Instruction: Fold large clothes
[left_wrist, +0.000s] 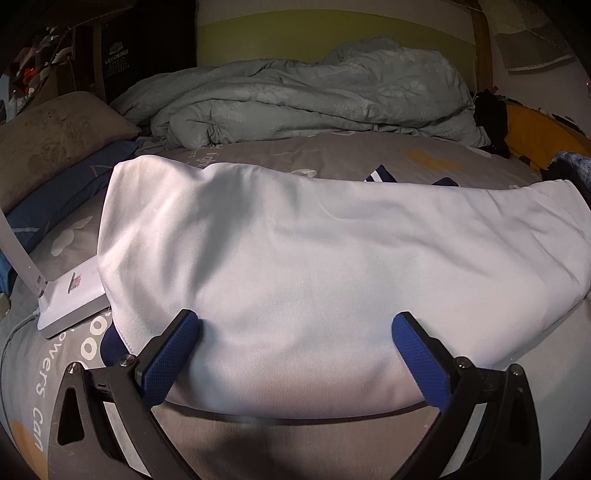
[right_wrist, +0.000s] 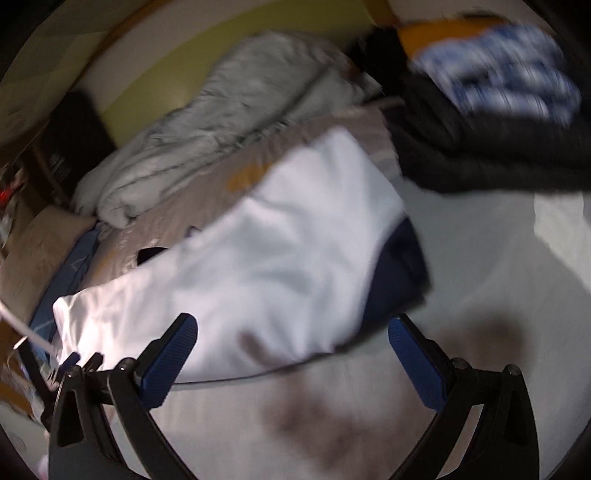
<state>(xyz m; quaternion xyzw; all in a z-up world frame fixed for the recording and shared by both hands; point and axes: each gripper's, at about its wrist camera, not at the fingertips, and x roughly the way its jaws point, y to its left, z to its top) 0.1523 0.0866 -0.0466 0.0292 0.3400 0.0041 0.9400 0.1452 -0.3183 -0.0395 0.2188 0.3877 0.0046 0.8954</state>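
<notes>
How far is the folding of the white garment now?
Done: the white garment lies on the bed as a wide band, seemingly already folded over. In hand: nothing; left gripper and right gripper are open. Left: probably further folds.

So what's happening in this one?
A person with a gripper in each hand is folding a white garment spread on a bed. Both the left tongs and right tongs are open and hold nothing, poised at the garment's near edge. A crumpled grey duvet lies behind. The right view is blurred.
</notes>
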